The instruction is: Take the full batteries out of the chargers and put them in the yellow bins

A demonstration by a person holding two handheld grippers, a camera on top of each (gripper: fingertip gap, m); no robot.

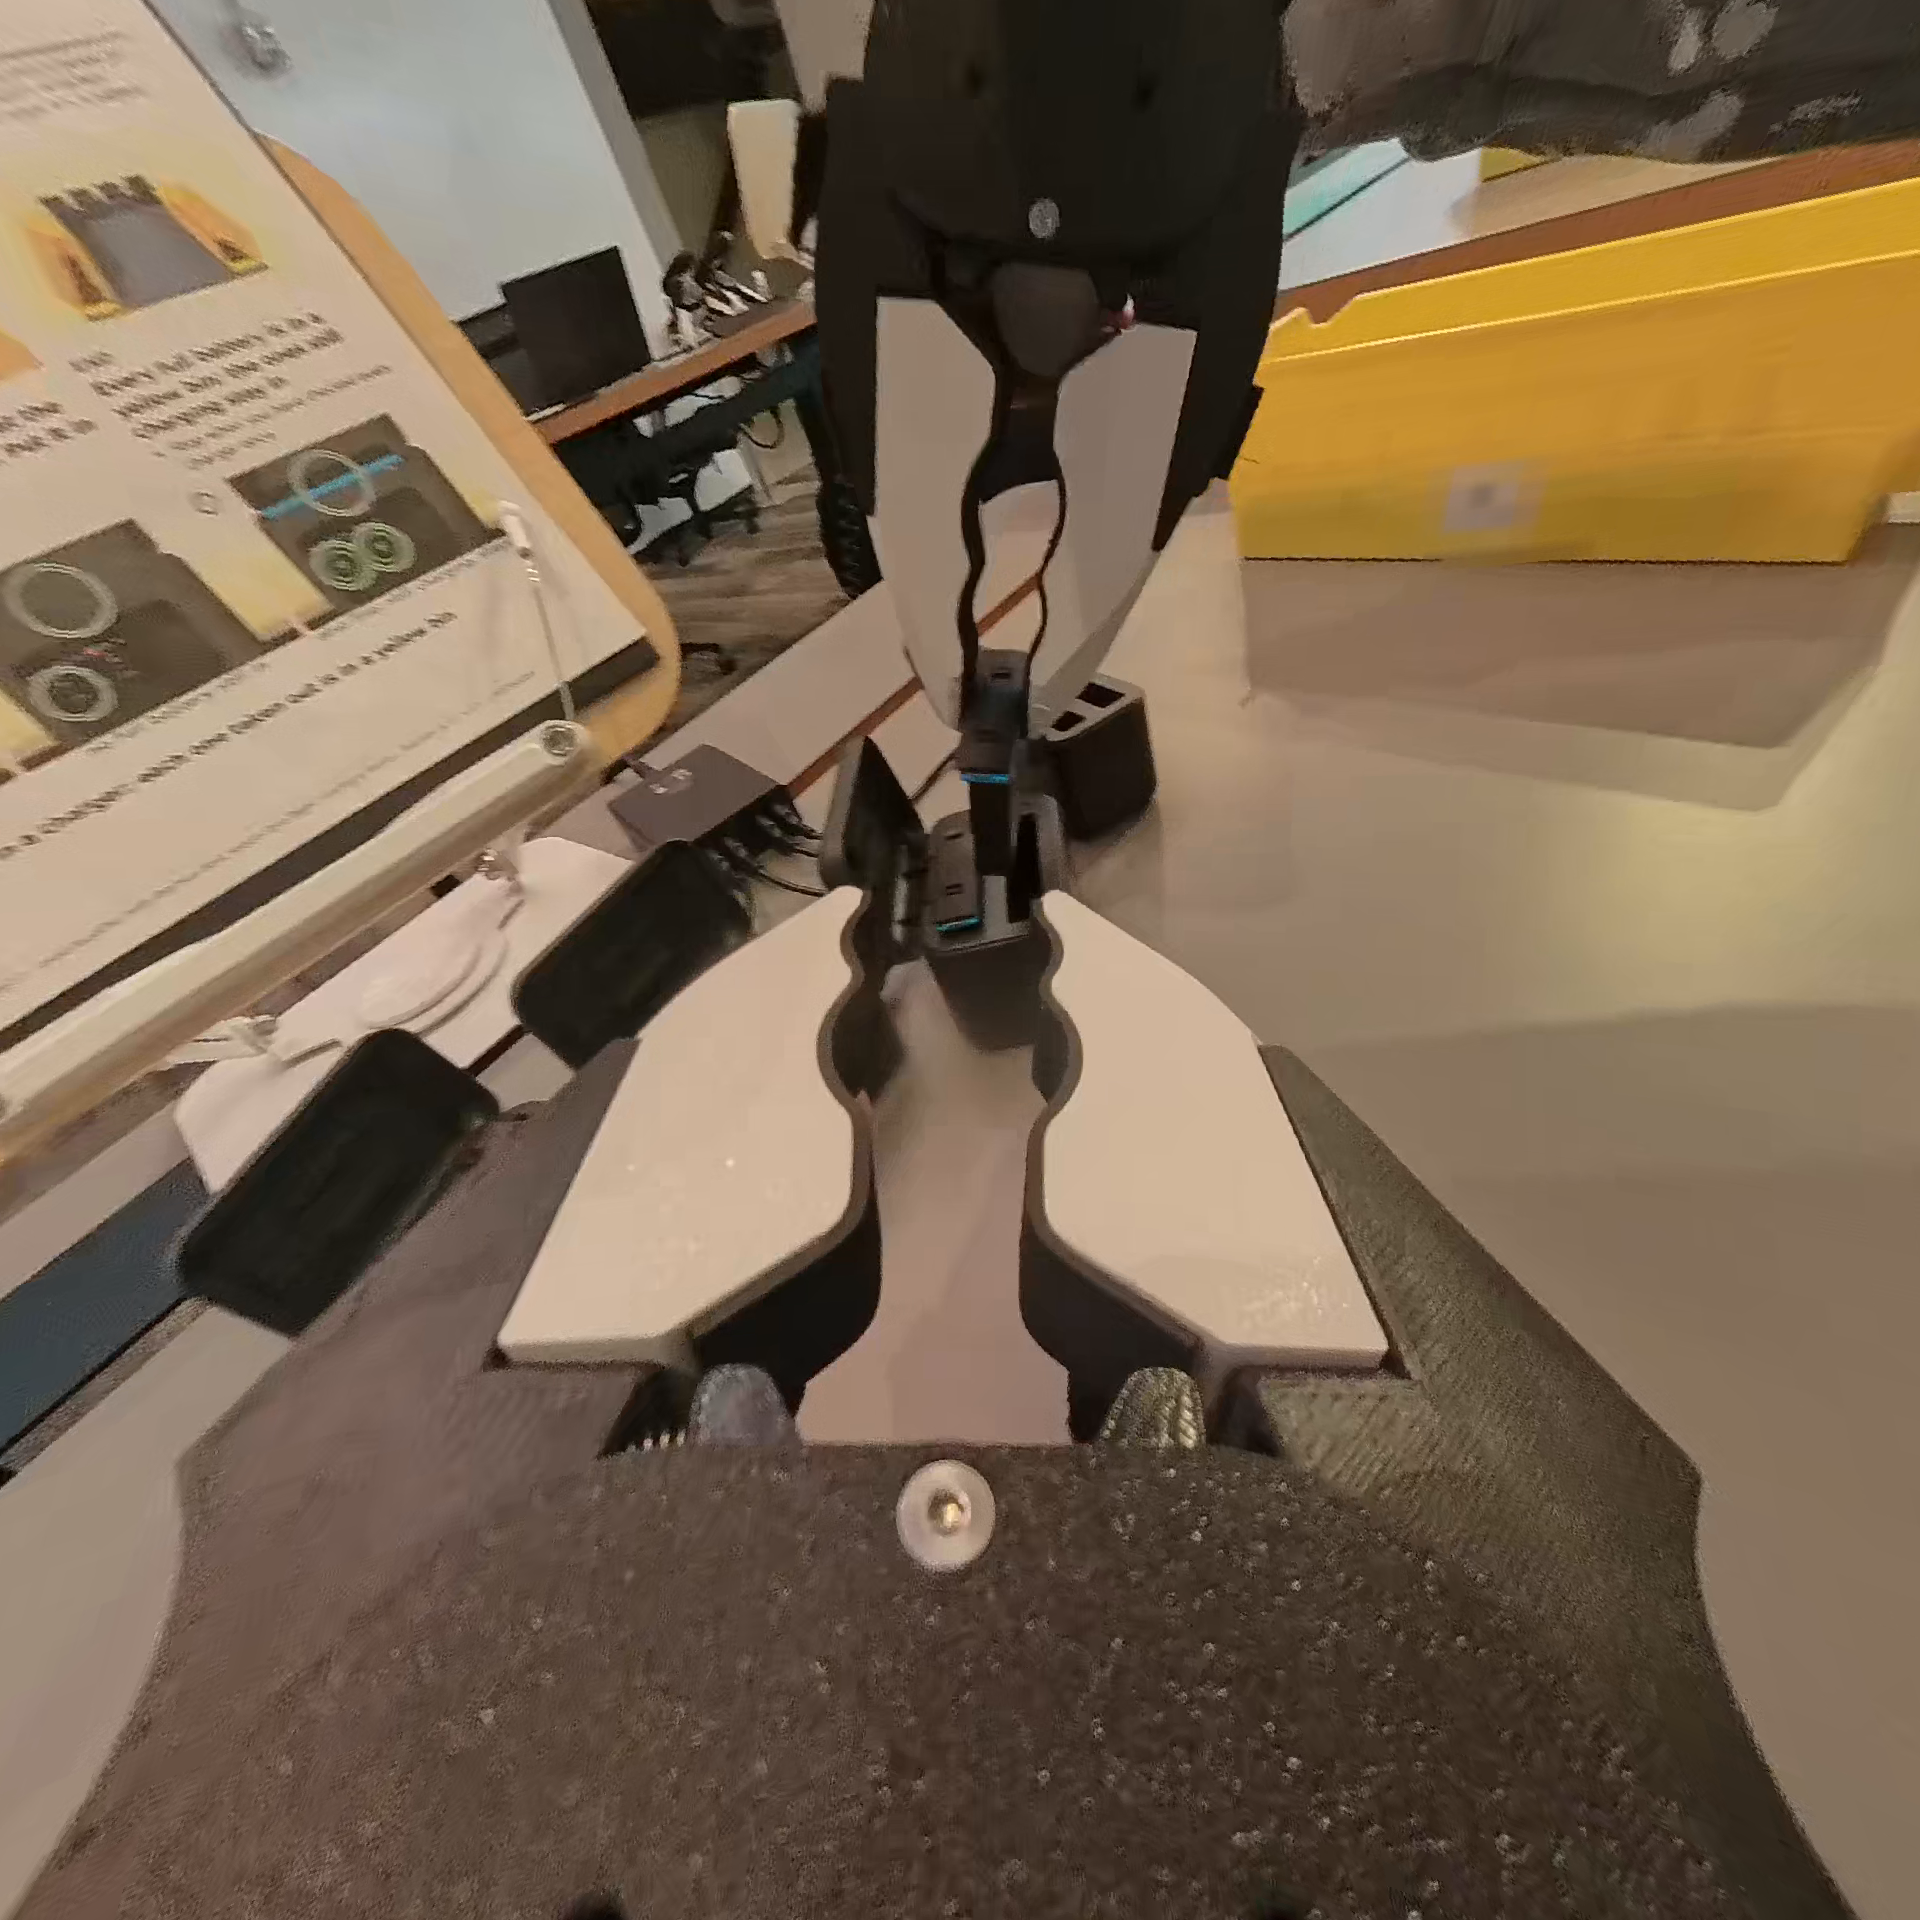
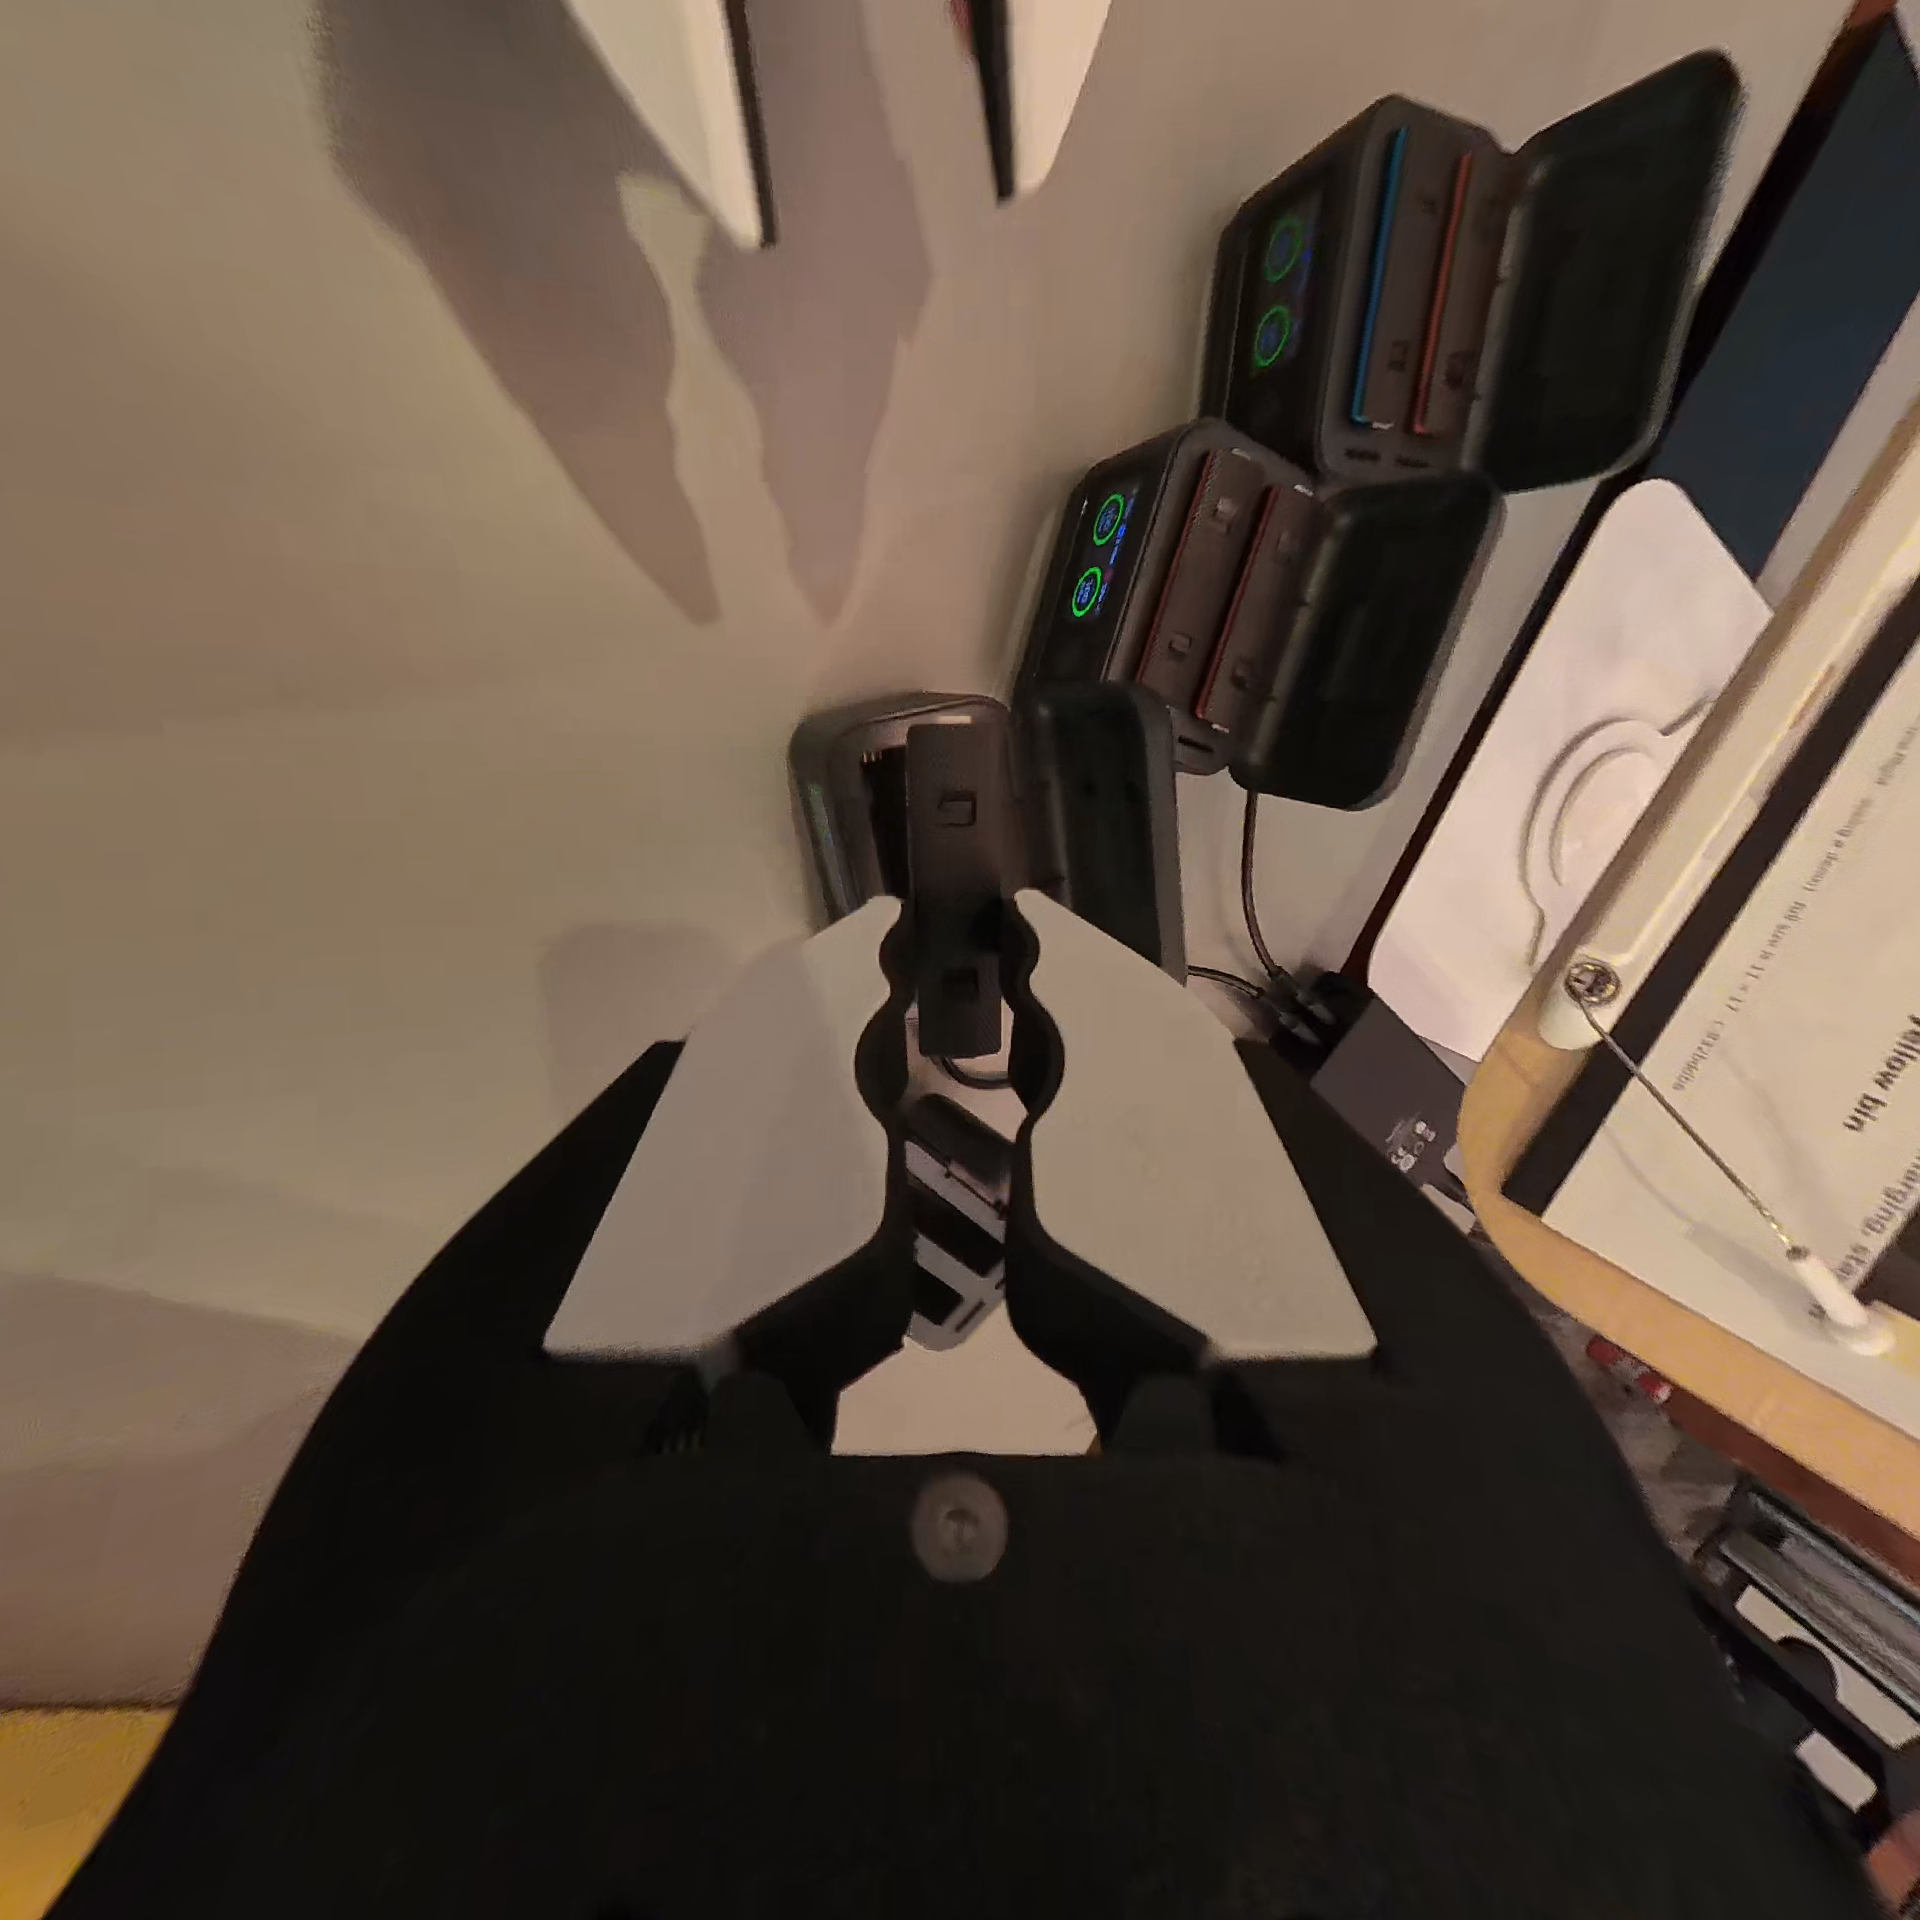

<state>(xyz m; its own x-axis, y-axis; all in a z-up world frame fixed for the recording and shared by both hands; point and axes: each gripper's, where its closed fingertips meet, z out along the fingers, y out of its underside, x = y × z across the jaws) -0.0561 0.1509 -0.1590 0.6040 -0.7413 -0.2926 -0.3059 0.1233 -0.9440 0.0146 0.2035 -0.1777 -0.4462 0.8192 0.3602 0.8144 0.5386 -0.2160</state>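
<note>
Right hand-held gripper point(image 2: 956, 940) is clamping a black battery point(image 2: 954, 831) between its narrowed jaws, holding it upright, partly out of the open charger point(image 2: 831, 800). In the left wrist view the same right hand-held gripper point(image 1: 992, 707) is coming down from 12 o'clock, and the battery point(image 1: 987, 821) is showing a blue stripe, its lower end sitting in or just above the charger point(image 1: 987, 966); can't tell which.

Left hand-held gripper point(image 1: 951, 914) is sitting with jaws part-open, gripping nothing, tips flanking the charger body and its raised lid; contact is unclear.

In the right wrist view, two more chargers are sitting at 1 o'clock of the gripper: the nearer charger point(image 2: 1195, 613) with two red-edged batteries, the far charger point(image 2: 1392, 301) with one blue-edged and one red-edged. Both are showing green rings on their screens, lids open.

Yellow bin point(image 1: 1579, 416) is standing on the counter point(image 1: 1507, 831) at 2 o'clock in the left wrist view, well apart from the chargers. An instruction board point(image 1: 260, 468) on a wooden stand is leaning at 10 o'clock. A black hub point(image 1: 691, 795) with cables is lying behind the chargers.
</note>
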